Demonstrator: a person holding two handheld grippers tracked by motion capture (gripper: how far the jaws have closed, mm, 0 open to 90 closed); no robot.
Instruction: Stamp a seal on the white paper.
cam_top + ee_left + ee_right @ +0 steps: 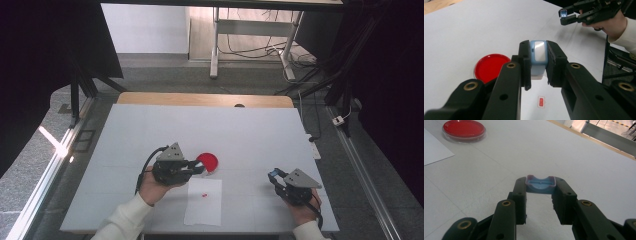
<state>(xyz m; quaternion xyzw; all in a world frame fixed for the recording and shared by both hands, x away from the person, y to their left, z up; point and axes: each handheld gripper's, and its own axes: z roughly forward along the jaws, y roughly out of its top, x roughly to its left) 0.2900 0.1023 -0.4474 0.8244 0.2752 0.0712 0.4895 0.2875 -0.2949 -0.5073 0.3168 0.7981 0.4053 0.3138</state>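
High view: left hand-held gripper (200, 167) near centre of white matte surface (250, 135), tip just beside round red dish (208, 161). White paper sheet (204, 205) with small red mark lies nearer. Right hand-held gripper (274, 175) at near right, well apart.

Left gripper view: black jaws clamp light-blue rounded block (538, 53) with shiny face. Shallow clear dish (490, 67) holds red filling.

Right gripper view: jaws pinch small blue curved cap (540, 184), rim purplish, above surface.
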